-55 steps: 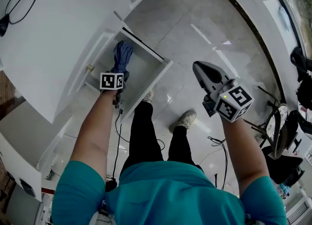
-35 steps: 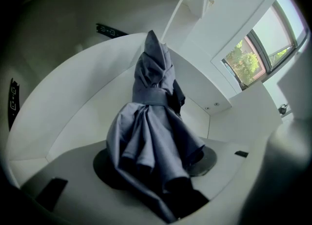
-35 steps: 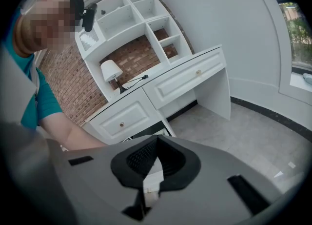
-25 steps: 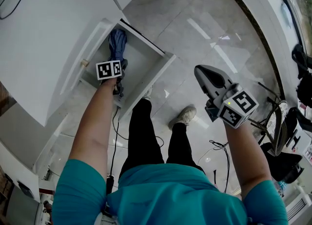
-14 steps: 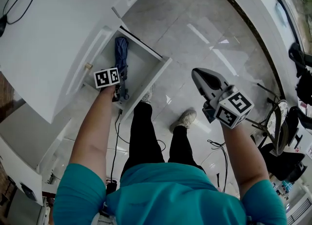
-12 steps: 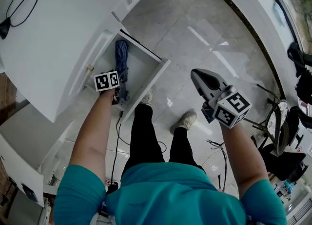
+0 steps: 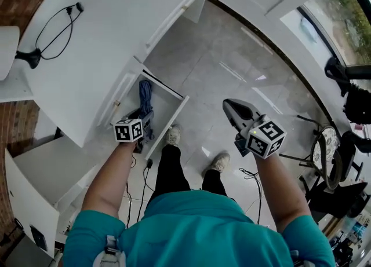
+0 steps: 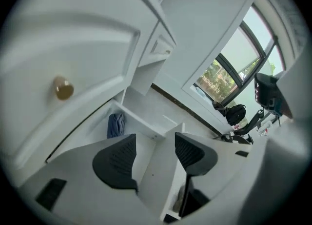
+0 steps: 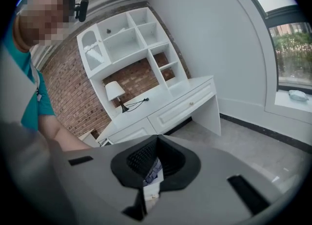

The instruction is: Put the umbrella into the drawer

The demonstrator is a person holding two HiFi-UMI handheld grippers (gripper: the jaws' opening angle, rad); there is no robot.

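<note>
The blue folded umbrella (image 7: pixel 145 93) lies inside the open white drawer (image 7: pixel 175 115), and its end also shows in the left gripper view, umbrella (image 8: pixel 115 125), at the drawer's back. My left gripper (image 7: pixel 141 125) hangs above the drawer's near end, well clear of the umbrella. Seen along that gripper (image 8: pixel 155 158), the jaws stand apart and are closing, with nothing between them. My right gripper (image 7: pixel 229 105) is held out over the floor to the right, its jaws together and empty; in the right gripper (image 9: pixel 156 156) view the pads meet.
The drawer belongs to a white desk (image 7: pixel 104 34) carrying a lamp base and cable (image 7: pixel 55 28). A brass knob (image 8: pixel 63 88) sits on the drawer front. The person's shoes (image 7: pixel 219 161) stand beside the drawer. Black equipment (image 7: pixel 339 161) crowds the right.
The left gripper has let go of the umbrella and risen away from it. The umbrella stays in the drawer. The right gripper has also lifted, still shut.
</note>
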